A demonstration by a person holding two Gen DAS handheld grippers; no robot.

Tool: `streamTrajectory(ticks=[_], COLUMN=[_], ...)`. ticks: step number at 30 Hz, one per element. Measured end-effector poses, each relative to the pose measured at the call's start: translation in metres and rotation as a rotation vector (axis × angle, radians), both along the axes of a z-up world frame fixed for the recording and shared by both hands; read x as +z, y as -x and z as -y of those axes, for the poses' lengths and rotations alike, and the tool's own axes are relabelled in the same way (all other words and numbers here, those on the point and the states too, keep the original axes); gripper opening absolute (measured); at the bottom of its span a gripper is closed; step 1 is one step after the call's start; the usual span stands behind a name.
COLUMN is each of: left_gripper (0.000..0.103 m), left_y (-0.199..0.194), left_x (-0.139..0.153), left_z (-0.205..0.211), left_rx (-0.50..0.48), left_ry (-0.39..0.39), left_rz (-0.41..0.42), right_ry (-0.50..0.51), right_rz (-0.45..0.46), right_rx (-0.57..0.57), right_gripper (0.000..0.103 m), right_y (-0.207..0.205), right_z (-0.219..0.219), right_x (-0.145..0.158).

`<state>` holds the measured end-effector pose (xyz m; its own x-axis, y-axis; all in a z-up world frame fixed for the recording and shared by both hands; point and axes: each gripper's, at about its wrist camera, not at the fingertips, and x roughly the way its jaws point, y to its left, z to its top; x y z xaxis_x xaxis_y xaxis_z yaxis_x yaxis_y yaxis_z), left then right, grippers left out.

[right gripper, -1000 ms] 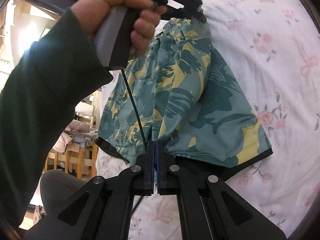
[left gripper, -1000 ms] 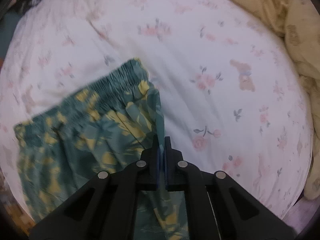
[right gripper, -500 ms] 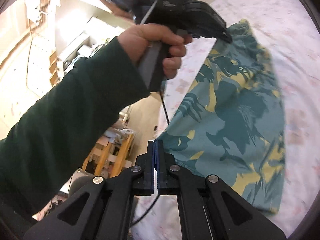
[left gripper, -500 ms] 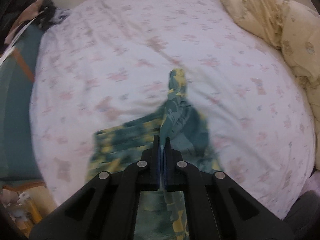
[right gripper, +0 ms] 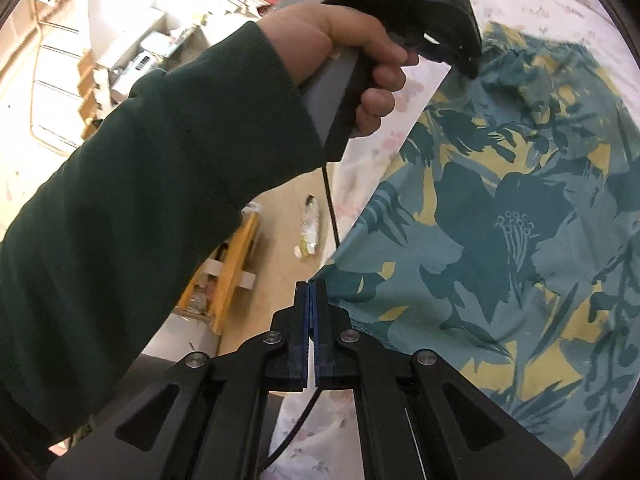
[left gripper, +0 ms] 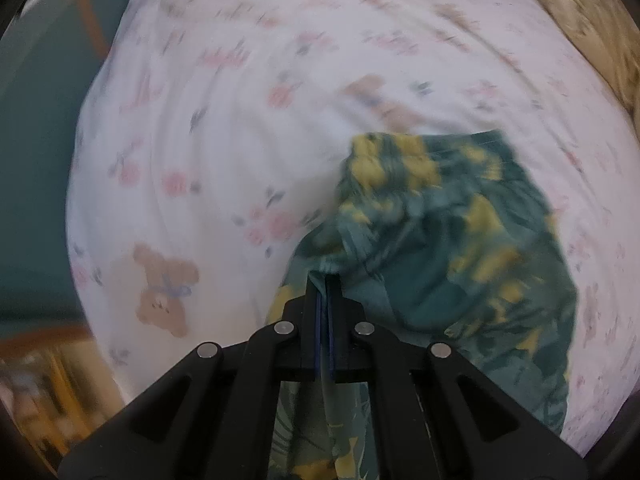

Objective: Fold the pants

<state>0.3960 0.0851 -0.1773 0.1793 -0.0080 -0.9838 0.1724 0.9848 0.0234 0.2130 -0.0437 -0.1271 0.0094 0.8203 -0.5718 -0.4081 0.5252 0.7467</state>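
Blur smears the bed [left gripper: 248, 92] sheet. One pair of pants [left gripper: 460, 240] is spread over it, each corner pinched by a closed tool: left tool [left gripper: 324, 280], right tool [right gripper: 311, 286].

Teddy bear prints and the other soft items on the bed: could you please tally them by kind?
Teddy bear prints: 2
Floral pants: 1
Yellow quilt: 1
Grippers shut on pants: 2
Total: 6

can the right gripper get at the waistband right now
Probably not: the right gripper is shut on the pants corner, and the left gripper already pinches the waistband end.
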Motion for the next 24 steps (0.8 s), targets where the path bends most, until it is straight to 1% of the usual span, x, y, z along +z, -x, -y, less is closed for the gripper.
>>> streamTrajectory(ticks=[2, 3, 4, 5, 6, 7, 8, 9, 10, 11, 12, 13, 14, 15, 18, 20, 21, 22, 24], left_gripper=[0.005, 0.012, 0.022, 0.051, 0.073, 0.077, 0.078, 0.078, 0.078, 0.078, 0.078, 0.078, 0.079, 0.080, 0.080, 0.081, 0.081, 0.081, 0.081], left_y=[0.003, 0.005, 0.010, 0.015, 0.021, 0.027, 0.040, 0.048, 0.066, 0.078, 0.097, 0.115, 0.129, 0.147, 0.189, 0.206, 0.214, 0.216, 0.219], left_x=[-0.002, 0.002, 0.010, 0.018, 0.027, 0.036, 0.053, 0.061, 0.074, 0.081, 0.089, 0.095, 0.098, 0.100, 0.096, 0.084, 0.077, 0.070, 0.053], left_z=[-0.008, -0.012, -0.019, -0.027, -0.037, -0.045, -0.063, -0.072, -0.093, -0.107, -0.125, -0.139, -0.149, -0.161, -0.183, -0.196, -0.200, -0.200, -0.195], left_rx=[0.014, 0.015, 0.024, 0.036, 0.048, 0.063, 0.095, 0.115, 0.165, 0.198, 0.245, 0.282, 0.304, 0.337, 0.400, 0.465, 0.481, 0.479, 0.431], left_ry=[0.036, 0.055, 0.079, 0.090, 0.102, 0.109, 0.130, 0.146, 0.183, 0.213, 0.234, 0.247, 0.264, 0.268, 0.269, 0.289, 0.307, 0.317, 0.315], left_rz=[0.003, 0.019, 0.044, 0.065, 0.091, 0.119, 0.165, 0.177, 0.190, 0.198, 0.203, 0.208, 0.217, 0.224, 0.239, 0.249, 0.234, 0.217, 0.176], right_ry=[0.021, 0.031, 0.042, 0.053, 0.062, 0.072, 0.081, 0.087, 0.089, 0.095, 0.102, 0.114, 0.120, 0.124, 0.130, 0.157, 0.169, 0.179, 0.165], right_rz=[-0.011, -0.010, -0.004, 0.005, 0.015, 0.027, 0.034, 0.040, 0.048, 0.058, 0.068, 0.078, 0.083, 0.087, 0.090, 0.087, 0.084, 0.069, 0.022], right_rx=[0.001, 0.002, 0.005, 0.007, 0.010, 0.011, 0.010, 0.011, 0.011, 0.014, 0.018, 0.024, 0.030, 0.037, 0.048, 0.056, 0.053, 0.042, 0.018], right_gripper=[0.001, 0.001, 0.001, 0.001, 0.001, 0.001, 0.001, 0.001, 0.001, 0.001, 0.001, 0.001, 0.001, 0.001, 0.001, 0.001, 0.003, 0.007, 0.011], right_y=[0.000, 0.002, 0.002, 0.003, 0.005, 0.006, 0.004, 0.004, 0.005, 0.005, 0.006, 0.006, 0.009, 0.009, 0.018, 0.025, 0.026, 0.026, 0.027], right_z=[-0.010, -0.013, -0.016, -0.021, -0.020, -0.021, -0.026, -0.033, -0.035, -0.039, -0.046, -0.052, -0.062, -0.071, -0.095, -0.115, -0.123, -0.130, -0.136], right_x=[-0.002, -0.002, -0.002, 0.001, 0.002, 0.006, 0.009, 0.009, 0.014, 0.018, 0.016, 0.017, 0.013, 0.011, -0.002, -0.015, -0.023, -0.034, -0.050])
